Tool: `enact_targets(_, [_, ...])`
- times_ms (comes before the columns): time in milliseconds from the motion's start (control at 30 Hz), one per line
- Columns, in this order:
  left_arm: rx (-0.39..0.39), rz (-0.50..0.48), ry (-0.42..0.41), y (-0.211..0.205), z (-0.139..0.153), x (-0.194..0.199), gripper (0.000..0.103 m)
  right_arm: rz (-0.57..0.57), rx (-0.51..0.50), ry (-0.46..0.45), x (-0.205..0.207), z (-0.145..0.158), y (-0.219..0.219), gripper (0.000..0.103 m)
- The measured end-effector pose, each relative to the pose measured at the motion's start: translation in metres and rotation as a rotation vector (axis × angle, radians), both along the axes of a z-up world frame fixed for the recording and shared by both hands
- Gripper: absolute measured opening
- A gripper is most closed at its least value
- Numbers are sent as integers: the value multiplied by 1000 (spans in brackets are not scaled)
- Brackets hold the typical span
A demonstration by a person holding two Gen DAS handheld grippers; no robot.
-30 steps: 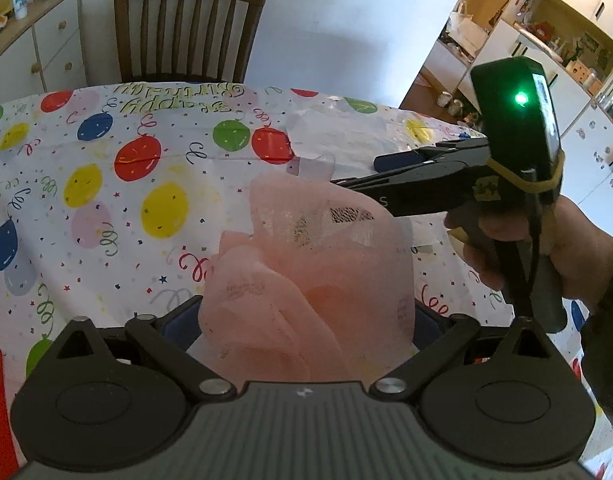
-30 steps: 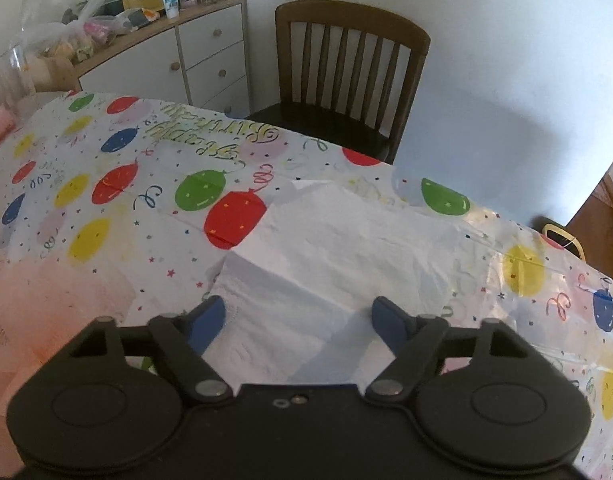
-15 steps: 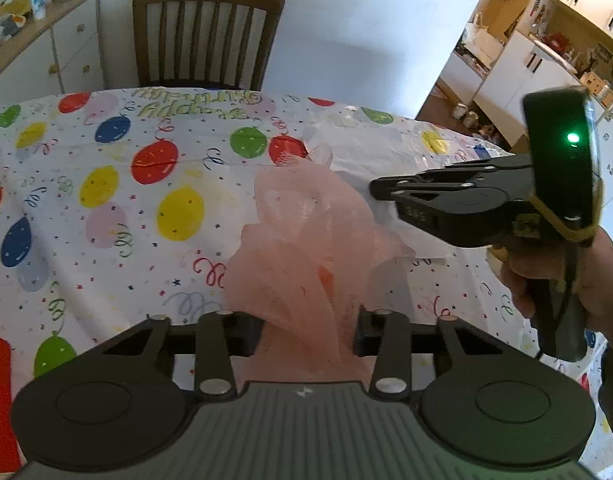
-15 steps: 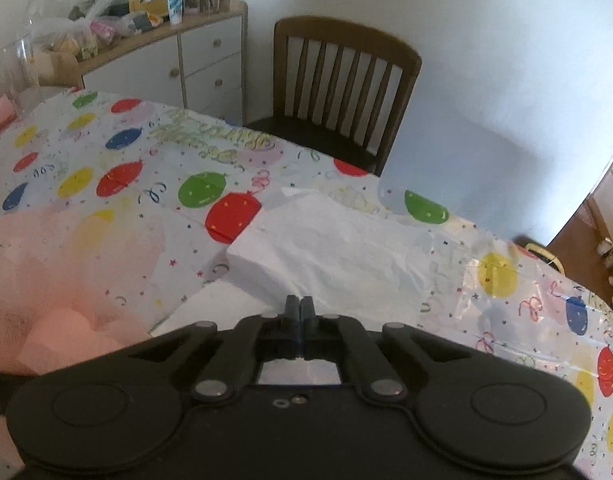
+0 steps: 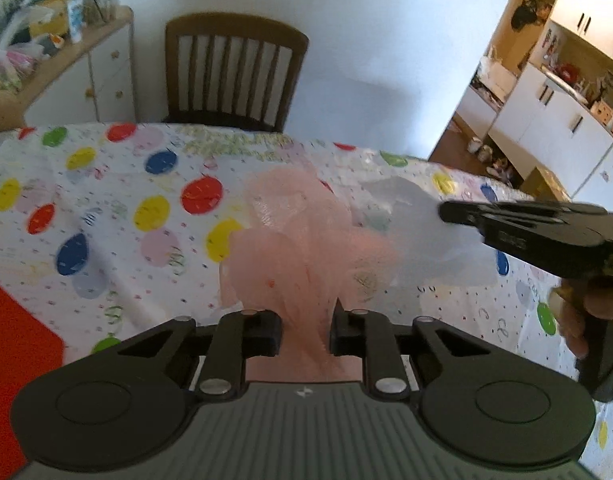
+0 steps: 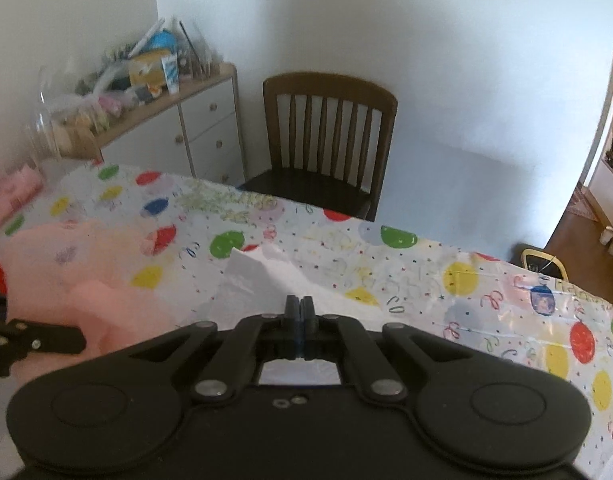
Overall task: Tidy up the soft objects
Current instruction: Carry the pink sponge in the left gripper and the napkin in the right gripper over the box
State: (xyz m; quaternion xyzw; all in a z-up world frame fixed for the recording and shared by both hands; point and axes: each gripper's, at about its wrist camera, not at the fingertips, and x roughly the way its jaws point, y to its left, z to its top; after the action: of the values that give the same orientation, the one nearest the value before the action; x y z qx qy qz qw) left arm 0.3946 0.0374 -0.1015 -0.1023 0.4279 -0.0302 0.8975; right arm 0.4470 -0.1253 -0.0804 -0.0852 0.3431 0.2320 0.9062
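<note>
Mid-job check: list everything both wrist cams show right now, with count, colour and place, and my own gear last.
pink mesh fabric: one, pink, bunched between the left fingers
white tissue sheet: one, white, pinched at the right gripper's tip
tablecloth: one, white with coloured balloons, over the table
chair: one, dark wood, behind the table
sideboard: one, white drawers, cluttered top, by the wall
red sheet: one, red, table's near-left edge
left gripper: black, shut on the mesh
right gripper: black, shut on the tissue
hand: one, holding the right gripper
</note>
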Motion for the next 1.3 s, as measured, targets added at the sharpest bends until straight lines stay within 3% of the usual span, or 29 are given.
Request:
enact_targets(300, [18,22,-52,8,33,-27,19,-18,52,-31,-41,43,-9,0])
enact_targets(667, [19,61,-76,39,79,-79,19,47,88,-45,-104,95,15,0])
enact_targets(967, [19,64,-88,86,103,-127,19,85,107,-69,-156,129,64,0])
enact_targets(1300, [35,105,-118,160,123,-174,19,160,125,-74,-202,143,141,0])
